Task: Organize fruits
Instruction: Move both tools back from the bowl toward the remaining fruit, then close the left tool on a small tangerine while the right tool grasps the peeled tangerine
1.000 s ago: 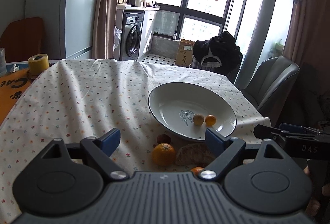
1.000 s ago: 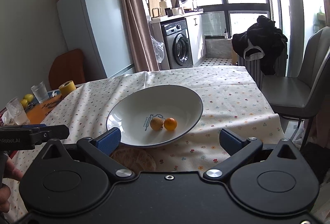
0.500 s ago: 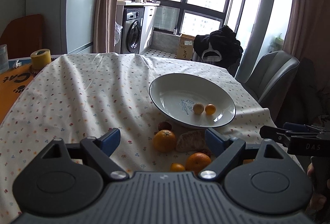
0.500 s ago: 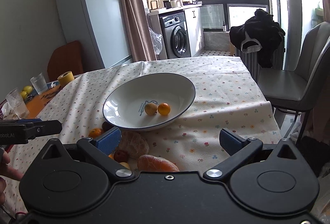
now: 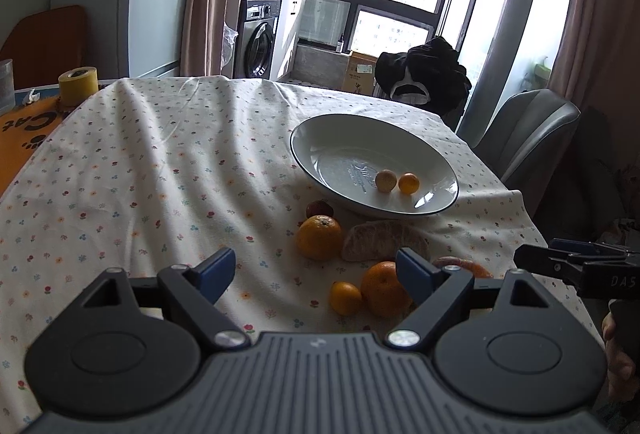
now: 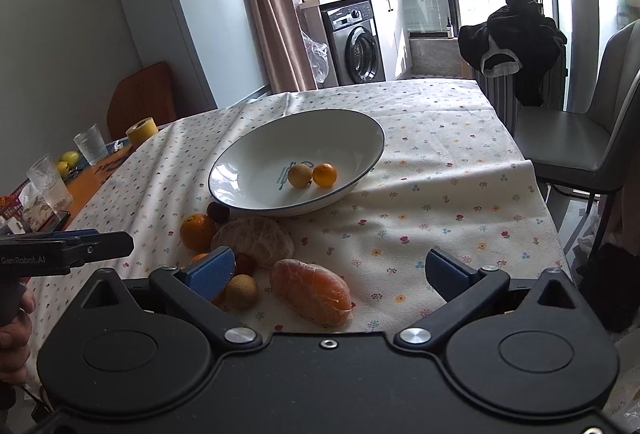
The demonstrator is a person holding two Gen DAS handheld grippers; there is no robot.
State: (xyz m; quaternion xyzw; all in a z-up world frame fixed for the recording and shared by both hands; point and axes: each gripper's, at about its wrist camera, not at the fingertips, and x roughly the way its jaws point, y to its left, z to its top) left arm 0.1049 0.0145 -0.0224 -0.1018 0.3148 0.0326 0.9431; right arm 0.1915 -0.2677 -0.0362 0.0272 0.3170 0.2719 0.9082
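Bowl: a white bowl [image 6: 296,162] with a dark rim sits mid-frame on the flowered tablecloth [image 6: 440,170]; in the left wrist view it lies right of centre [image 5: 374,170].
Bowl contents: a small tan fruit [image 6: 300,175] and a small orange fruit [image 6: 324,174], touching, near the printed mark on the bottom.
Loose fruit: below the bowl on the cloth lie an orange [image 6: 197,231], a dark red fruit [image 6: 218,212] against the bowl's near edge, a pale peeled citrus [image 6: 253,240], a peeled orange-coloured citrus [image 6: 310,292], a tan round fruit [image 6: 241,291] and a second small red fruit [image 6: 245,263].
Left gripper: [image 5: 310,270] jaws apart and holding nothing, low in frame, above the cloth.
Right gripper: [image 6: 340,270] jaws wide apart, holding nothing, over the loose fruit.
Glasses: two clear tumblers [image 6: 91,144] stand at the left edge of the right wrist view; whether they hold anything cannot be told.
Hidden: a second orange [image 5: 382,288] and a small orange fruit [image 5: 345,298] are partly covered by the left gripper's right finger; the peeled citrus shows only as a sliver there.
Cut off: a hand [image 6: 16,330] at the lower left edge.
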